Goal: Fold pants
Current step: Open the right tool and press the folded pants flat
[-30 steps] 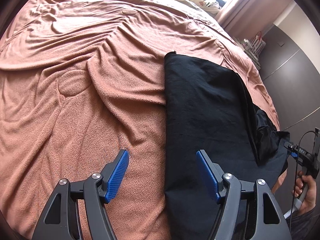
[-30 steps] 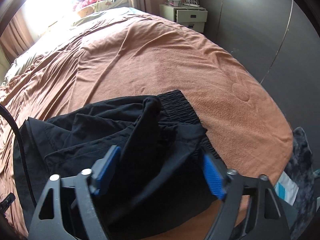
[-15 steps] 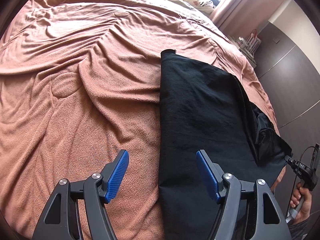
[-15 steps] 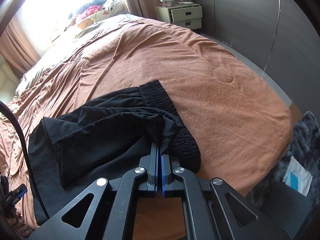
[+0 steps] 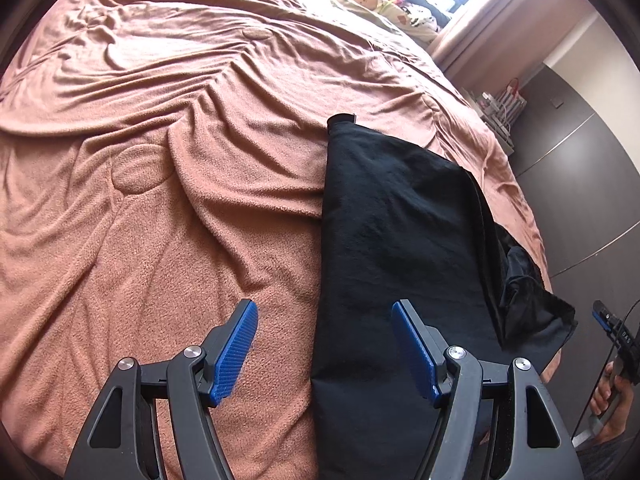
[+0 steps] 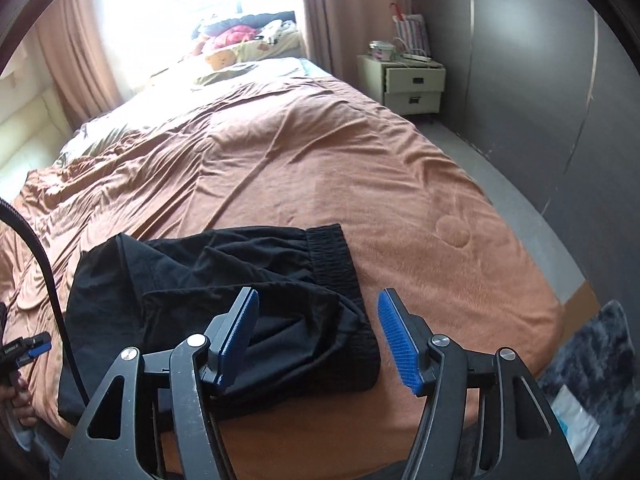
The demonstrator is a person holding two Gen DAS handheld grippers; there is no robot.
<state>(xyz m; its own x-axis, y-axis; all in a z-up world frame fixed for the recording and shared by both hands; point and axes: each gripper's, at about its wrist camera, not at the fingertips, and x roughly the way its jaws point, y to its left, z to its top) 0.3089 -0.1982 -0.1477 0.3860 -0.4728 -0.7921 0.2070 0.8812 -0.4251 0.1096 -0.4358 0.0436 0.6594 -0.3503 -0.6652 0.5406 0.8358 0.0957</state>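
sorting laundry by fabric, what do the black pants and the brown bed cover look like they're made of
Black pants: seemingly thin matte woven cloth, with crisp creases and a gathered elastic waistband.
Brown bed cover: seemingly soft terry or fleece, with a nubby matte pile and soft wrinkles.

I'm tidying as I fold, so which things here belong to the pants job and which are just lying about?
Job: black pants; brown blanket they lie on; left hand-held gripper; right hand-held gripper, jaws just opened, nothing between them.

Lying about: nightstand; stuffed toys; rug.
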